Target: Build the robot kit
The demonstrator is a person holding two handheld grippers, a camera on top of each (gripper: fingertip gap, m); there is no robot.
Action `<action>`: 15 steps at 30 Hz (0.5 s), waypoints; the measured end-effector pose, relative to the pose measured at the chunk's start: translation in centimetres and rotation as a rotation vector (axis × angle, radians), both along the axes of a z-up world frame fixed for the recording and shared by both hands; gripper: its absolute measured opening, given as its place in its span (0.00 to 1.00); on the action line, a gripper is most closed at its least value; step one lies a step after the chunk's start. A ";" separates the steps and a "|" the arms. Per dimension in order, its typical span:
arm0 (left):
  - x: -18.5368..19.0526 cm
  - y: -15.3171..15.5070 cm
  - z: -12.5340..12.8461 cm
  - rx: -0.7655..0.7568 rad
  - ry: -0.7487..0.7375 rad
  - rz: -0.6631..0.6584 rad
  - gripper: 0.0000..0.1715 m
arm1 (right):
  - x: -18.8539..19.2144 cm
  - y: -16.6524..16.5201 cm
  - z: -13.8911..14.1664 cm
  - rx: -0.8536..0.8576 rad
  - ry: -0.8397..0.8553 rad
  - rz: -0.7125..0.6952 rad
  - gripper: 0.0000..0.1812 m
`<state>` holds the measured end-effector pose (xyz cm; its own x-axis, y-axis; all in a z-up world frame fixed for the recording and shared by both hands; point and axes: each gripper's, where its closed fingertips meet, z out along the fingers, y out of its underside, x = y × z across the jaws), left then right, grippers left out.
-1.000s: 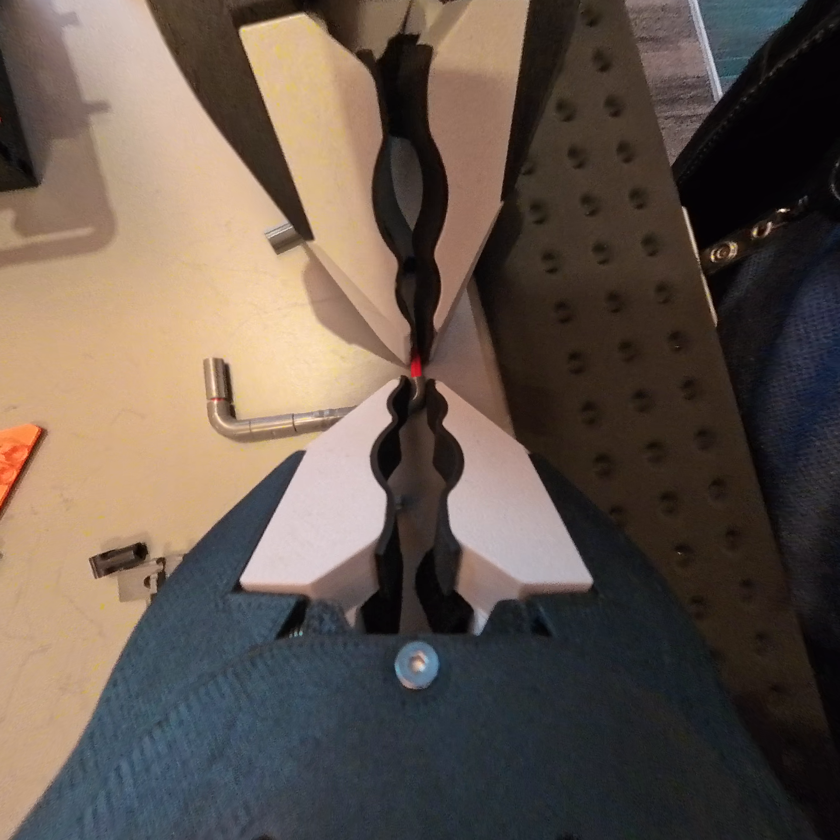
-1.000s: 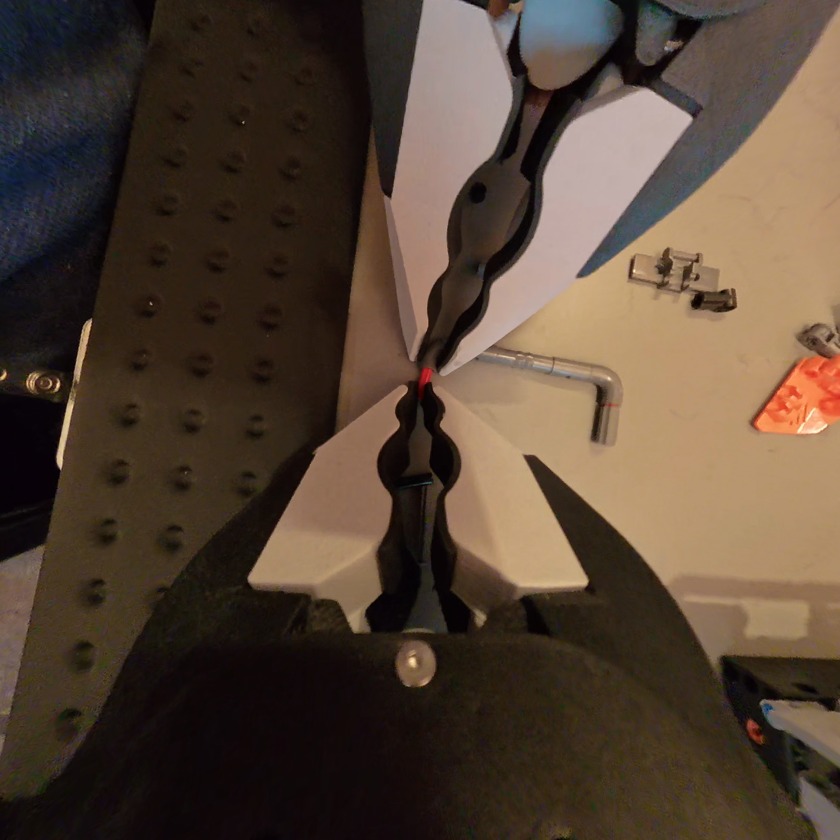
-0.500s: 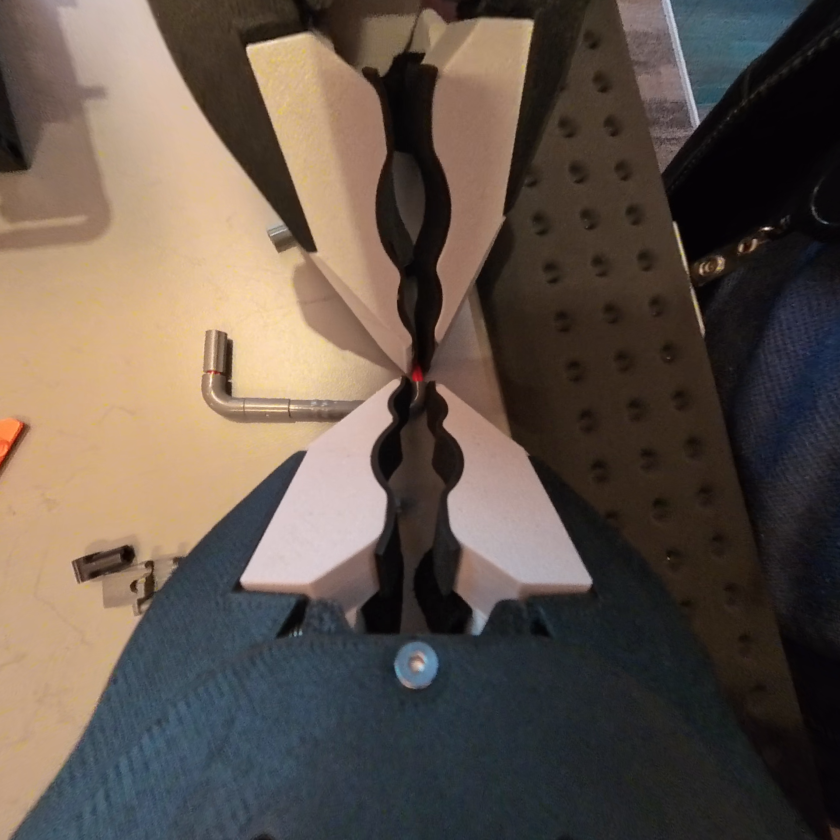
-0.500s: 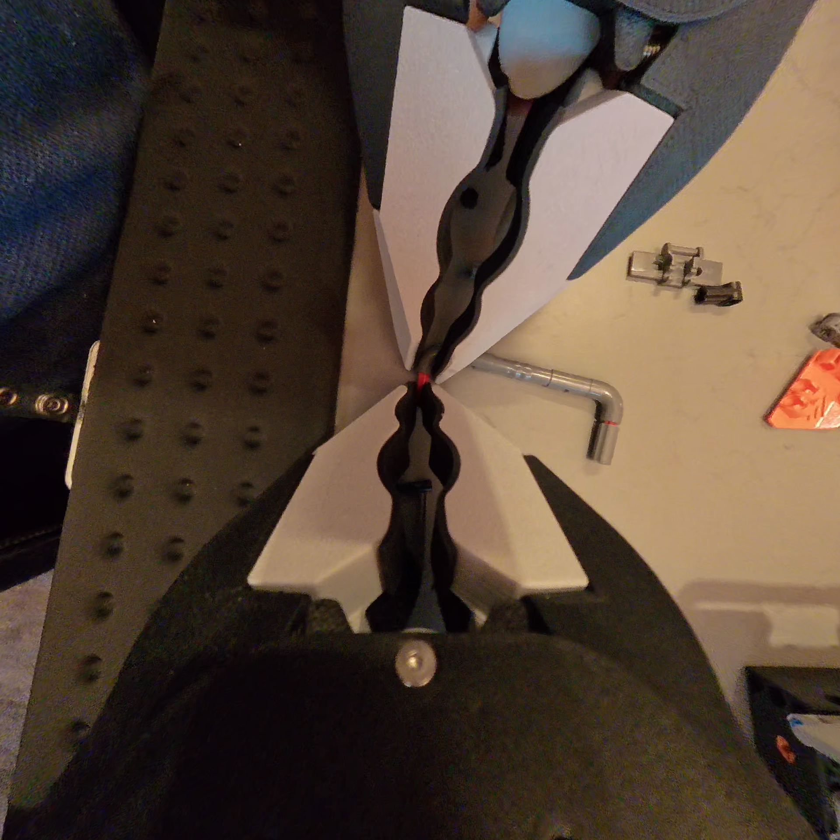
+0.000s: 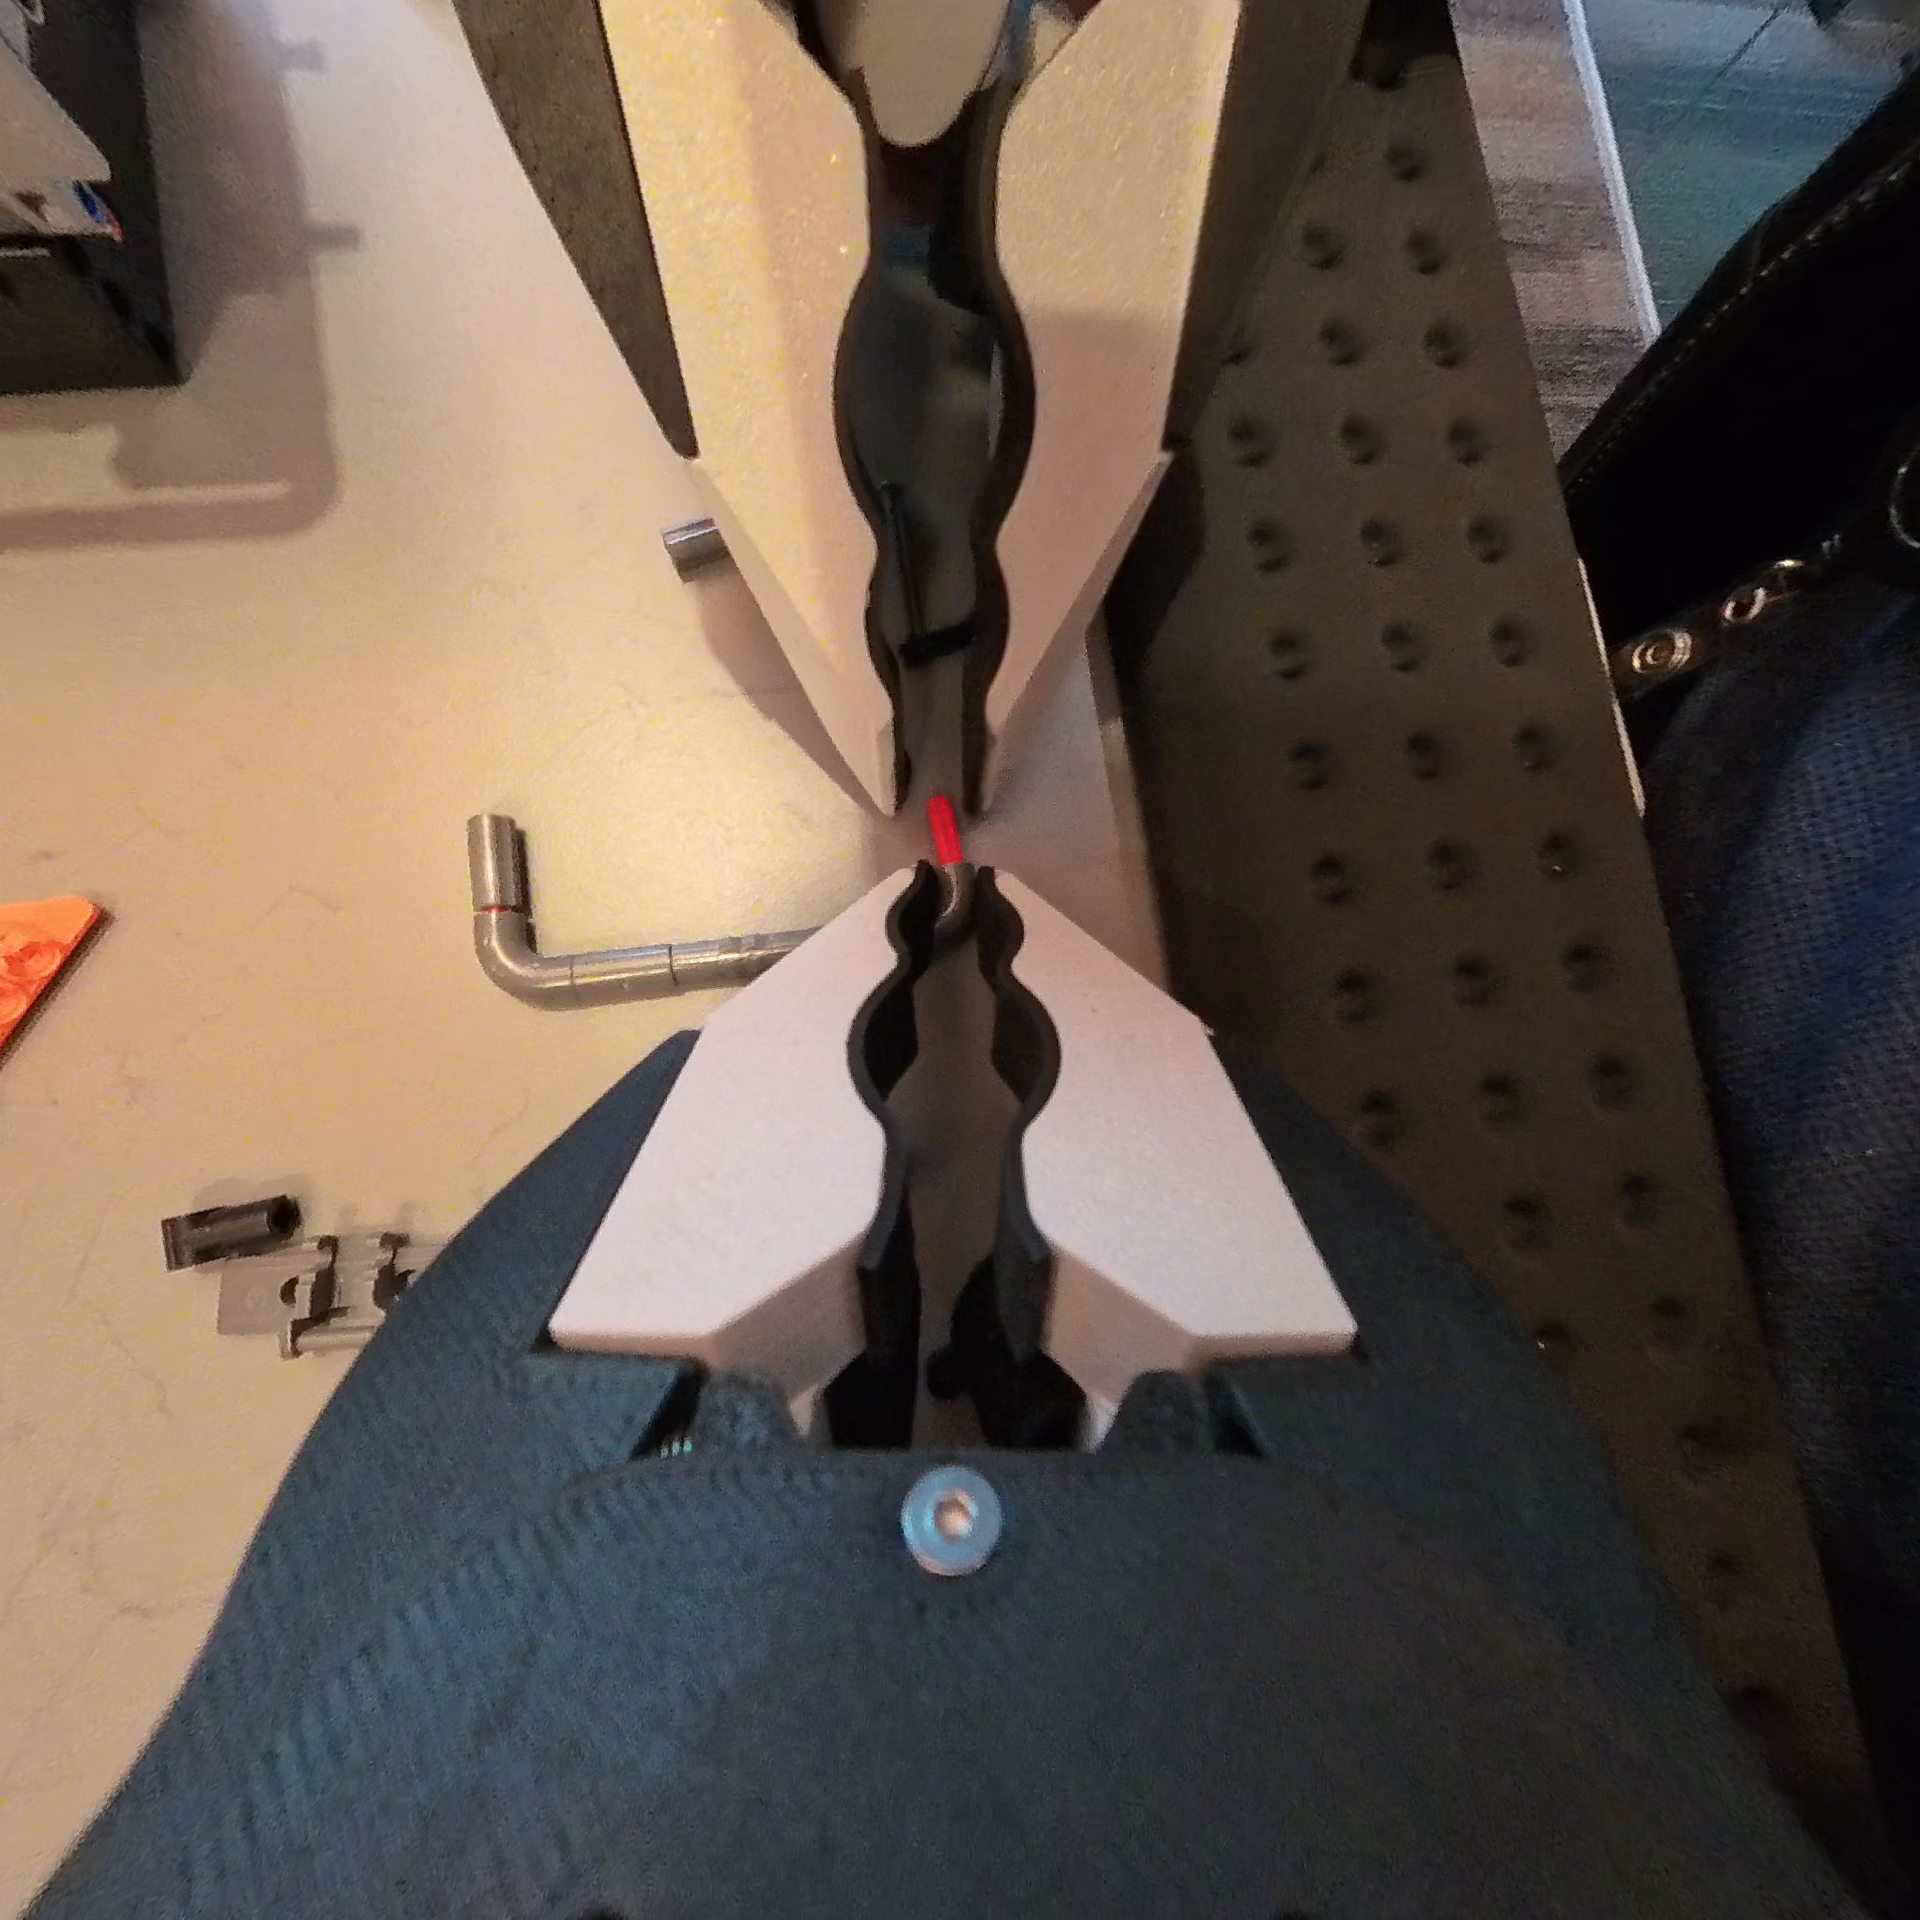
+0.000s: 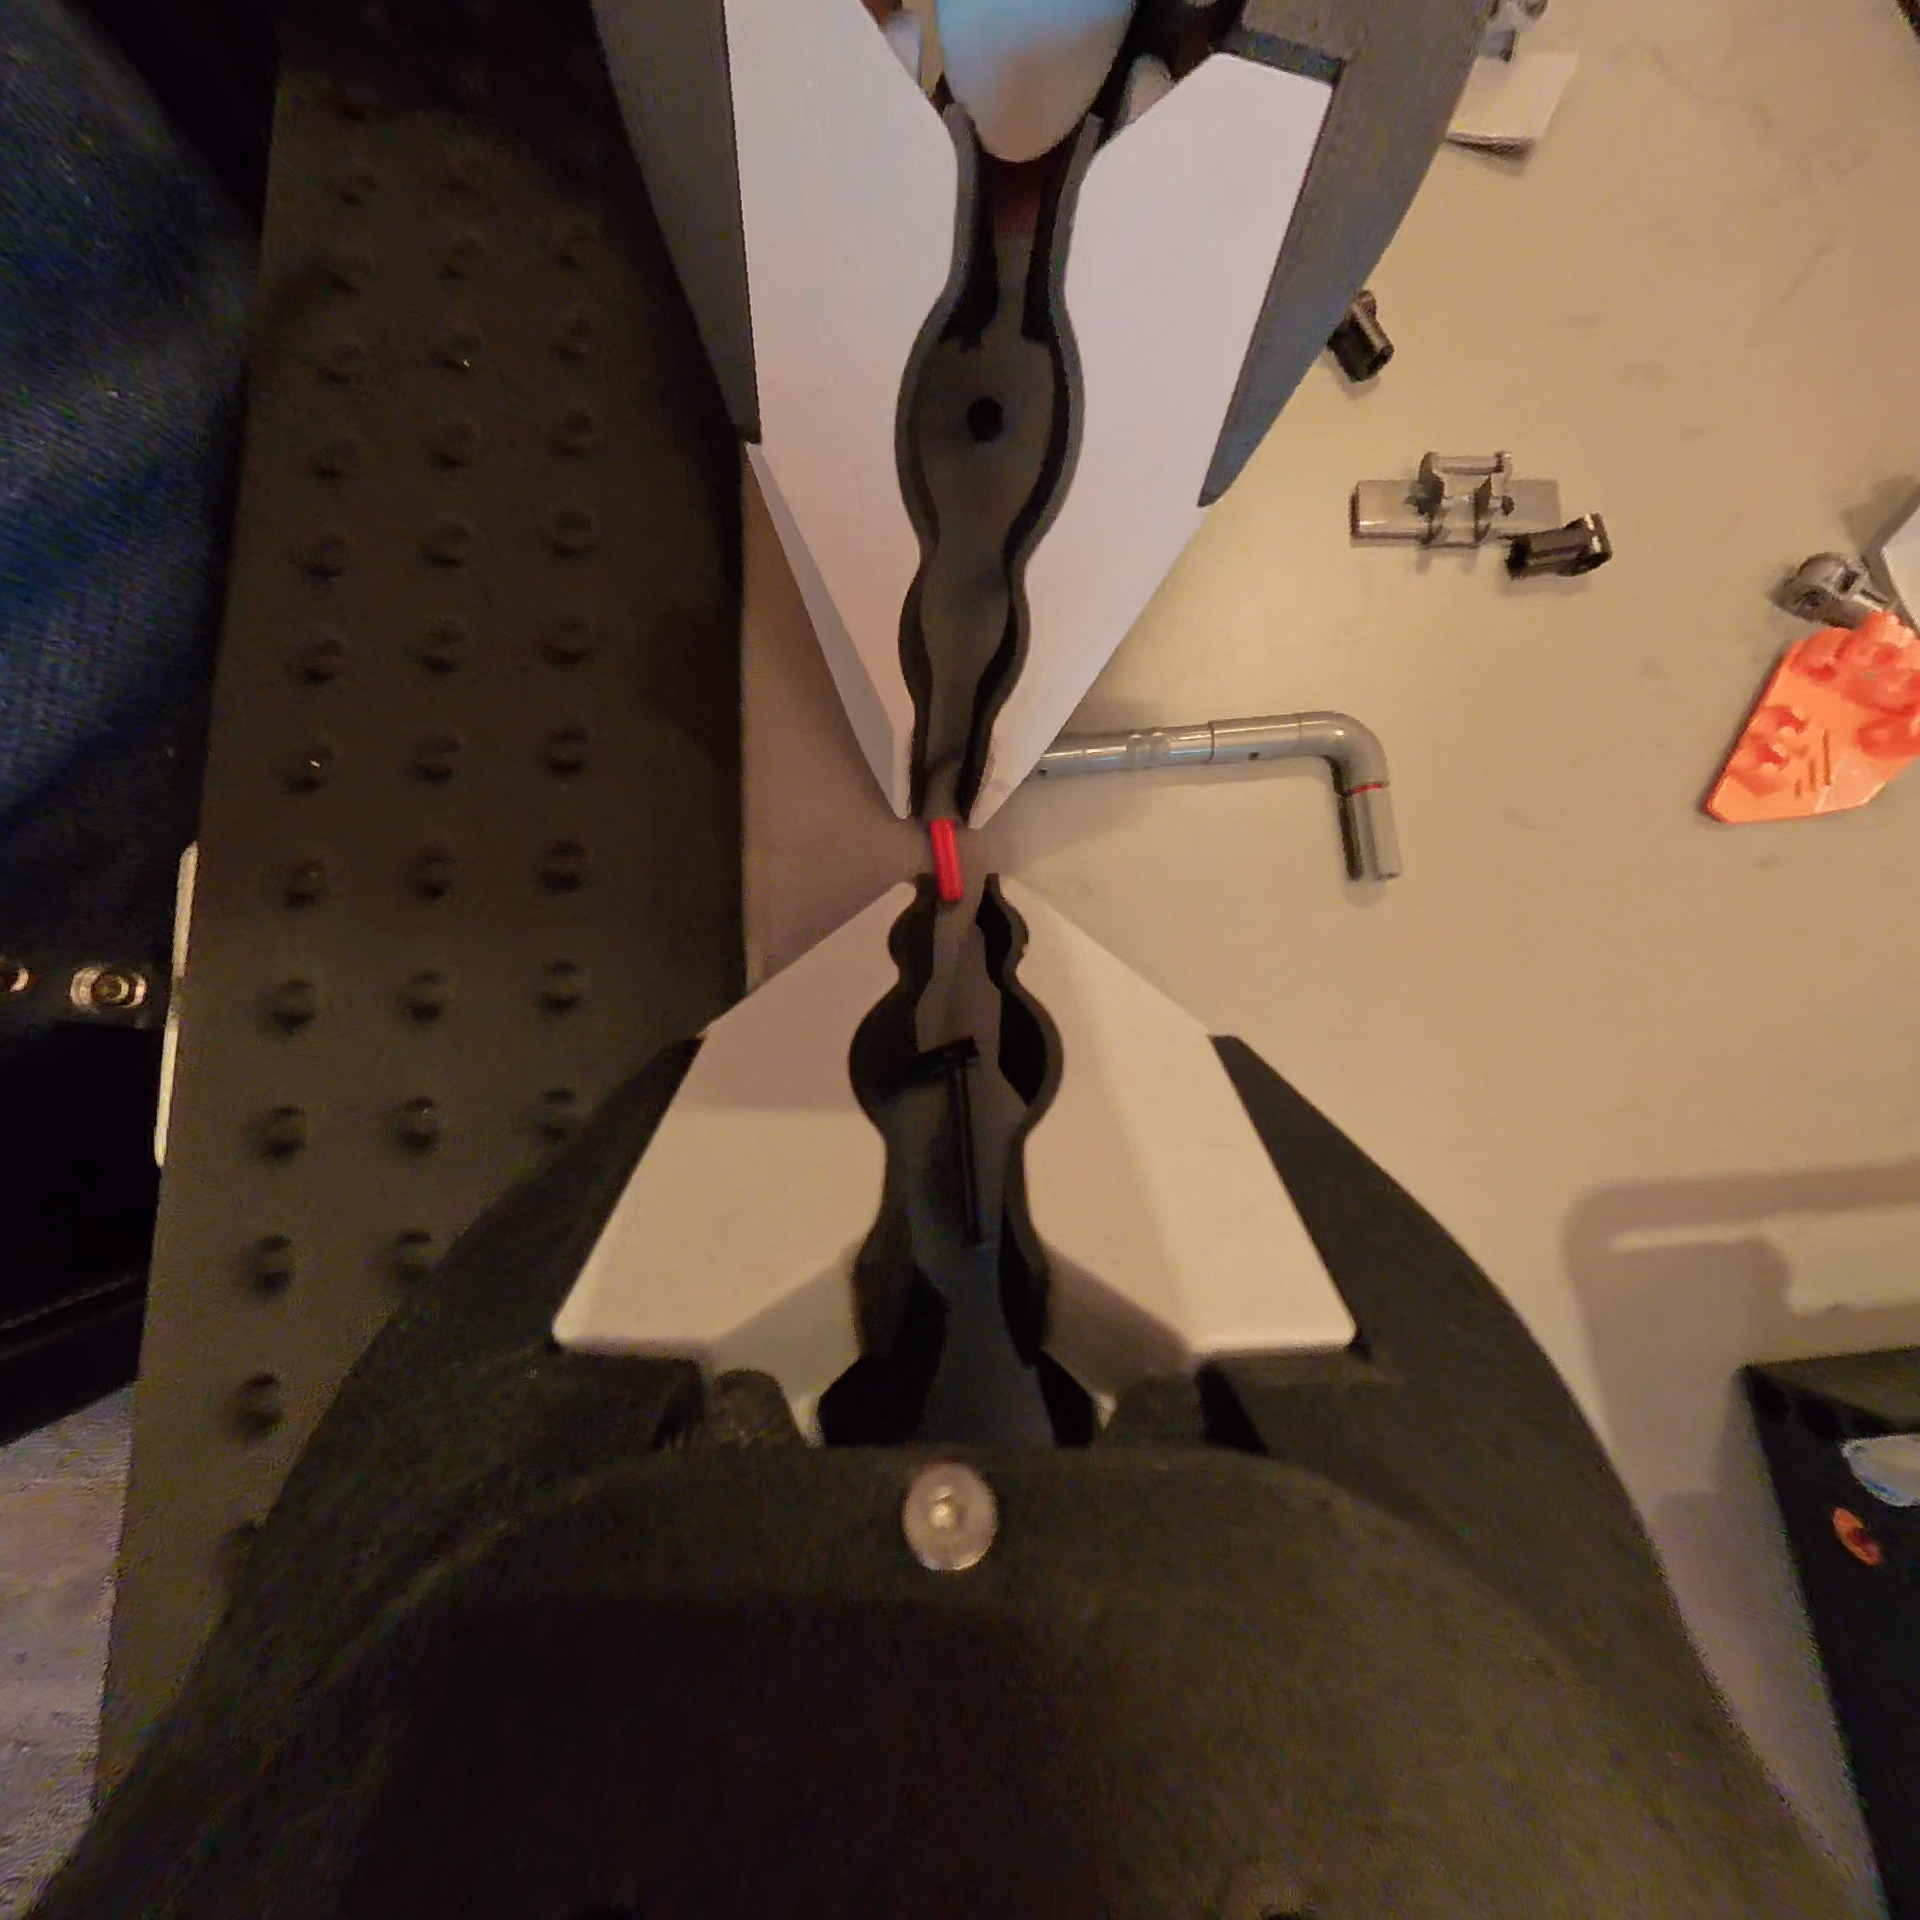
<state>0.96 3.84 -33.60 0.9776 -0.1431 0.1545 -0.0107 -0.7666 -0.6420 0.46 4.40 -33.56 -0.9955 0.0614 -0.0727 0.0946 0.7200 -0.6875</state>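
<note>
Your left gripper (image 5: 948,894), in the lower middle of the left wrist view, has its fingers pressed nearly together on a small grey curved piece (image 5: 954,902) at their tips. From that piece a short red pin (image 5: 942,831) sticks up toward the right gripper (image 5: 935,800), which comes down from the top of that frame tip to tip with yours.

In the right wrist view the right gripper (image 6: 951,899) is likewise almost shut. The red pin (image 6: 944,854) stands in the small gap between the two sets of tips, its lower end at or just inside the right gripper's tips. You cannot tell from either view whether those fingers actually pinch it. The left gripper (image 6: 943,805) at the top of that frame grips the grey piece (image 6: 943,795) directly above the pin.

Beyond the tips, a grey L-shaped tube (image 5: 582,940) lies on the beige table (image 5: 260,727), at middle left of the left view and middle right (image 6: 1268,764) of the right view. A black perforated board (image 5: 1455,831) runs along the table's edge. An orange flat part (image 6: 1818,727) is cut off by the frame edge. Small grey and black connectors (image 6: 1475,514) lie near it, too small to make out in detail.
</note>
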 end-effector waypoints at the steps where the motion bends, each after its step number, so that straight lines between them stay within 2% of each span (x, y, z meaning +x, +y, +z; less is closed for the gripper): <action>1: 0.0 0.0 0.1 0.004 -0.006 0.002 0.04 | 0.0 0.0 0.0 0.000 0.012 0.002 0.03; 12: -0.2 0.1 0.3 0.015 -0.013 0.020 0.04 | 0.2 -0.4 0.1 -0.019 0.001 0.018 0.01; 15: -0.5 0.1 0.6 0.021 -0.020 0.028 0.04 | 0.0 -0.4 0.4 -0.010 0.042 0.014 0.00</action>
<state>0.47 3.91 -32.96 0.9780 -0.1191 0.1712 0.0234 -0.7531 -0.6575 0.41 3.98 -33.16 -0.9984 0.0470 -0.0316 0.0557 0.7141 -0.6978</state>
